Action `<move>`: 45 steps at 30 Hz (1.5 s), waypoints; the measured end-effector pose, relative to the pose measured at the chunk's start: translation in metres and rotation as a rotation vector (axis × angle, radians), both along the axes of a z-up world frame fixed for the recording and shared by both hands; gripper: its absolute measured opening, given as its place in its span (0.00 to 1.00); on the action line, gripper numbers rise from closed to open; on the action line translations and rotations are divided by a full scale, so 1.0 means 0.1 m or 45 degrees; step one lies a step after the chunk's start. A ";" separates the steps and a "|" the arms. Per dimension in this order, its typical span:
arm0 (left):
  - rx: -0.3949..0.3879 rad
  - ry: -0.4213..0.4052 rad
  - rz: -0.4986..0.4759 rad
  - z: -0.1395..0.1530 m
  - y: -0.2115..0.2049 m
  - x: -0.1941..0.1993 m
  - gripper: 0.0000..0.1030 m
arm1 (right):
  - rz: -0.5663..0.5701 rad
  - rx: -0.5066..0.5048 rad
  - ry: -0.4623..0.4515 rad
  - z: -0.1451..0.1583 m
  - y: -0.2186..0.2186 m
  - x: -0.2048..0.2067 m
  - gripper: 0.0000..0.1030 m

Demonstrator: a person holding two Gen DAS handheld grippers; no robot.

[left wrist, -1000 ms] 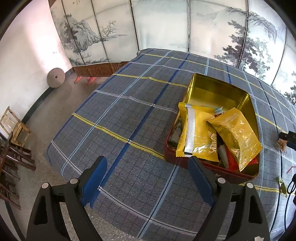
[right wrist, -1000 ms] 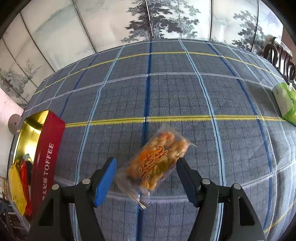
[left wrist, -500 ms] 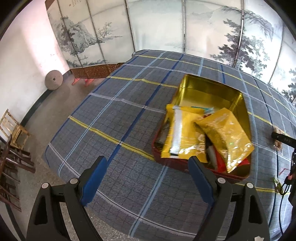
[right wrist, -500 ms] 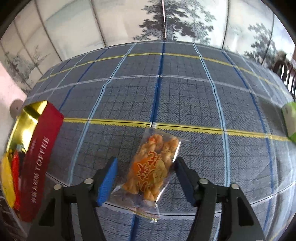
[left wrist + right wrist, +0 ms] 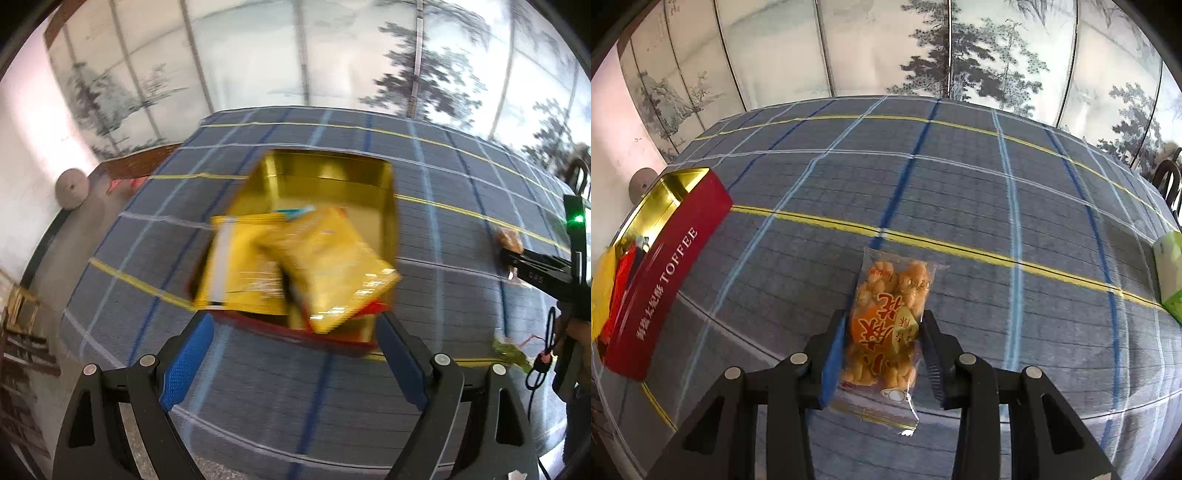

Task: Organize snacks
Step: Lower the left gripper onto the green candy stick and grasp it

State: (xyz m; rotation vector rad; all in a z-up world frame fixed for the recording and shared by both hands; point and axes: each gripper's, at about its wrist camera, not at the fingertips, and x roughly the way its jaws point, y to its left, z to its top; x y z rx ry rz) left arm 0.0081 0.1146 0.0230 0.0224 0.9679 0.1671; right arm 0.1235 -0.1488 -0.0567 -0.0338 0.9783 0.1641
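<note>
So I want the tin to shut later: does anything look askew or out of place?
Yes. In the red toffee tin, two yellow packets lie crooked and stick up past the rim, so a lid would likely foul. One snack bag is outside, clamped in the right tongs.

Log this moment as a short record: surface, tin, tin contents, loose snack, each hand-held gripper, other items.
surface: table under a blue plaid cloth
tin: red, gold-lined, marked TOFFEE, open, on the cloth
tin contents: yellow packets piled at the near end, far end bare
loose snack: clear bag of orange snacks
right hand-held gripper: jaws just closed, shut on the bag's sides
left hand-held gripper: open, empty, near the tin's near end
other items: green pack at the right edge
</note>
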 end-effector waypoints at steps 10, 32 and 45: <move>-0.057 0.073 -0.185 -0.12 -0.79 0.07 0.84 | -0.056 -0.033 -0.055 0.00 -0.54 -0.18 0.38; -0.209 0.225 -0.243 -0.37 -1.49 0.18 0.84 | -0.139 -0.042 -0.108 -0.06 -1.23 -0.48 0.38; -0.386 0.357 -0.131 -0.48 -1.73 0.32 0.72 | -0.141 -0.007 -0.123 -0.07 -1.29 -0.50 0.38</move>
